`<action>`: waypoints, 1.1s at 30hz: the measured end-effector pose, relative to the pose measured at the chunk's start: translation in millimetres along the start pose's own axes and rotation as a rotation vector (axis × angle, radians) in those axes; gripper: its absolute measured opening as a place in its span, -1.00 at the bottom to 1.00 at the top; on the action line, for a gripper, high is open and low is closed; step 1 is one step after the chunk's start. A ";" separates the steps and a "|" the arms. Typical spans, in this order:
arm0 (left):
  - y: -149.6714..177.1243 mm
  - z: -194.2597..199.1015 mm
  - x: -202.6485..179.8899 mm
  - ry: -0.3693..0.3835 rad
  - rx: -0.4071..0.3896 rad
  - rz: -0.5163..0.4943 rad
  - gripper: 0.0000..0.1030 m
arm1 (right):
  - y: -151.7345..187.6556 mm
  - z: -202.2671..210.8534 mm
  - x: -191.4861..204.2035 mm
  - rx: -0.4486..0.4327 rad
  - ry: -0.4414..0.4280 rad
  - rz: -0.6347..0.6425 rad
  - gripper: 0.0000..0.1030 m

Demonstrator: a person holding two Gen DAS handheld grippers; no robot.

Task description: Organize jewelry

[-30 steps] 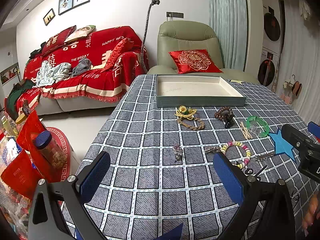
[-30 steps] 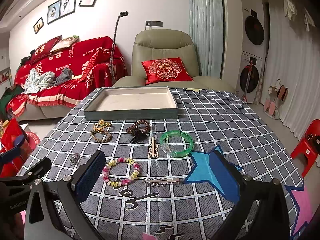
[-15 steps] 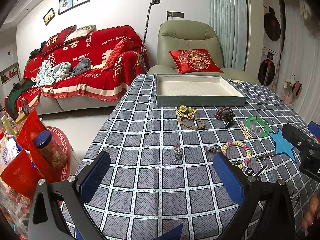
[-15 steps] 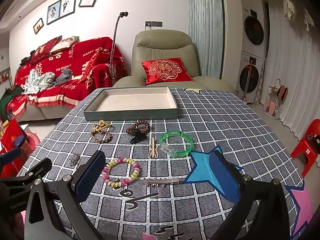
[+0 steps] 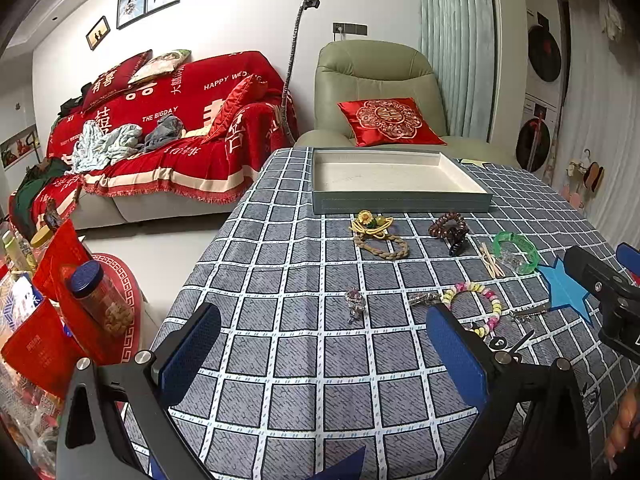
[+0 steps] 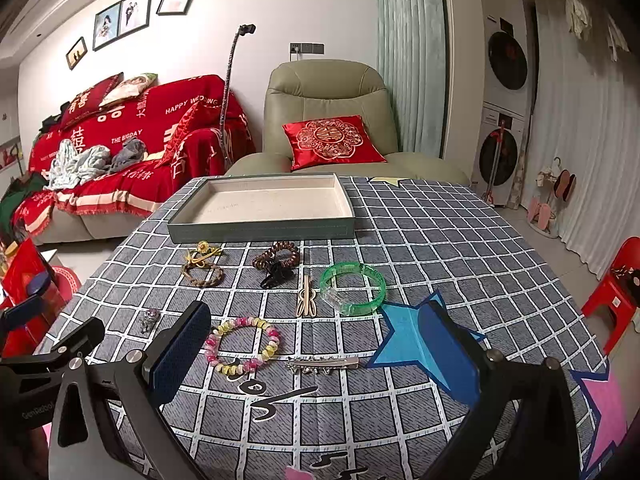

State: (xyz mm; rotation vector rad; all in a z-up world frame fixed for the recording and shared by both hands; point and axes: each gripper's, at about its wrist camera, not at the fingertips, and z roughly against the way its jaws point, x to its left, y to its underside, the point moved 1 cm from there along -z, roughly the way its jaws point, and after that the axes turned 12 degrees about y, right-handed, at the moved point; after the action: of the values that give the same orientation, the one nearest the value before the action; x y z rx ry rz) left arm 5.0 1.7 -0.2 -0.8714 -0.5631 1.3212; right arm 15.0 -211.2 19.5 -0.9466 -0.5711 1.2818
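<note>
An empty grey tray (image 6: 260, 229) (image 5: 400, 202) sits at the far side of the checked tablecloth. In front of it lie a braided rope bracelet (image 6: 202, 273), a brown coil hair tie (image 6: 276, 258) with a black claw clip (image 6: 276, 276), a beige clip (image 6: 306, 302), a green bangle (image 6: 353, 288), a pastel bead bracelet (image 6: 240, 344), a silver hair clip (image 6: 322, 364) and a small silver charm (image 6: 149, 319) (image 5: 355, 300). My left gripper (image 5: 324, 354) is open and empty above the near cloth. My right gripper (image 6: 316, 354) is open and empty over the bead bracelet and silver clip.
A blue star sticker (image 6: 408, 340) and a pink one (image 6: 600, 408) are on the cloth. A green armchair (image 6: 328, 120) stands behind the table, a red sofa (image 6: 132, 152) to the left, a red stool (image 6: 616, 284) to the right. Red bags and a jar (image 5: 100, 300) stand left of the table.
</note>
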 end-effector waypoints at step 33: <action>1.8 -2.2 -1.0 0.002 0.005 0.001 1.00 | -0.2 0.7 -0.8 0.001 -0.005 -0.003 1.00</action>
State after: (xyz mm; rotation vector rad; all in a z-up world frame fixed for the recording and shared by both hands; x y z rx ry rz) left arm 5.5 0.2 -2.7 -0.8689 -0.5576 1.3217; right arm 14.4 -211.8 20.1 -0.9420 -0.5752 1.2820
